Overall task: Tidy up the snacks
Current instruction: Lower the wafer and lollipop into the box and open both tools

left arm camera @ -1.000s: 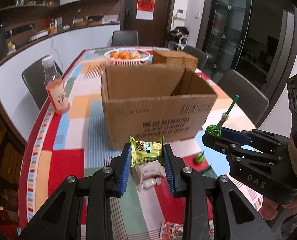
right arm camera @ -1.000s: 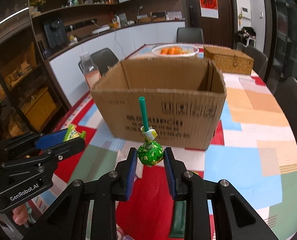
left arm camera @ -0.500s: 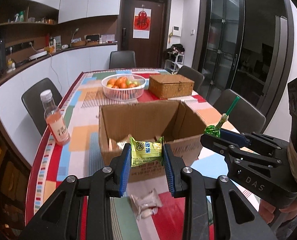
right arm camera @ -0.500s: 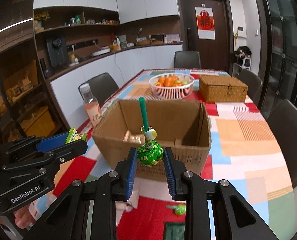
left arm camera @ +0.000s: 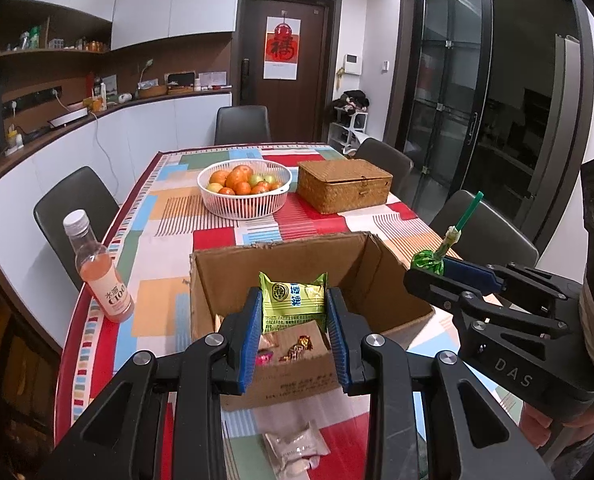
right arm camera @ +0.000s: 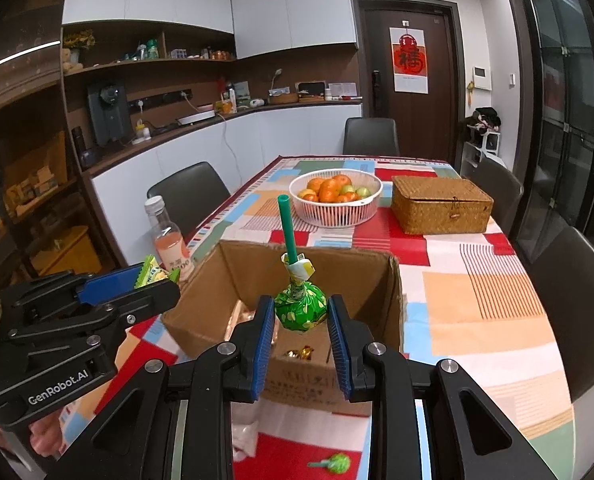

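We are holding two snacks over the open brown cardboard box: left tongs clamped on a yellow-green packet, right tongs clamped on a green-wrapped lollipop. A few sweets are sitting inside; a pale packet and another green lollipop are waiting on the counter.

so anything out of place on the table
Two snacks lie loose outside the box: a pale packet in front of it and a green lollipop on the red patch. Nothing spilled or damaged.

Open-topped box, unobstructed above
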A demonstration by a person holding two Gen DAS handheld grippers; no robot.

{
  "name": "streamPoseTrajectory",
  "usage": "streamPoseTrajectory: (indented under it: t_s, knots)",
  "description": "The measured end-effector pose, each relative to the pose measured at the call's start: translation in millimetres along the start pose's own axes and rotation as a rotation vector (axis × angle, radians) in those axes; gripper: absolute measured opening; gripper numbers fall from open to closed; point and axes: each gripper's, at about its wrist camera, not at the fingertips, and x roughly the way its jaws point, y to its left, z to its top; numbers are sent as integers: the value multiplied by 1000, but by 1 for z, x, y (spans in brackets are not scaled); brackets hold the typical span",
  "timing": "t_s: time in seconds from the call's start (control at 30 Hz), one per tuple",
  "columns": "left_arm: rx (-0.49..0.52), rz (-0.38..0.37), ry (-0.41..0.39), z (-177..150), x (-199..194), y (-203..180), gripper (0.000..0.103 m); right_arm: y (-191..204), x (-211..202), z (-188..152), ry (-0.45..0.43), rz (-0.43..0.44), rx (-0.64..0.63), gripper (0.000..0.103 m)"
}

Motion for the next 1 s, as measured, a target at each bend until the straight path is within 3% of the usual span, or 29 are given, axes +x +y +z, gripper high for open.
streamPoseTrajectory:
  t_s: [0.5,0.57,0.63,0.77,1.0]
  knots:
    - [-8,27,146,14,68,11,31,-16,62,8,133,-23,7,28]
    - [4,51,168,14,77,12,33,-17,70,6,153,-32,8,28]
    - [10,89,184,12,81,13,41,-18,77,5,173,-41,3,29]
    - [1,82,171,4,71,13,46,-20,76,1,172,-53,22,41]
    - [14,75,85,-7,28,4,48,-9,39,-6,102,-39,-9,41]
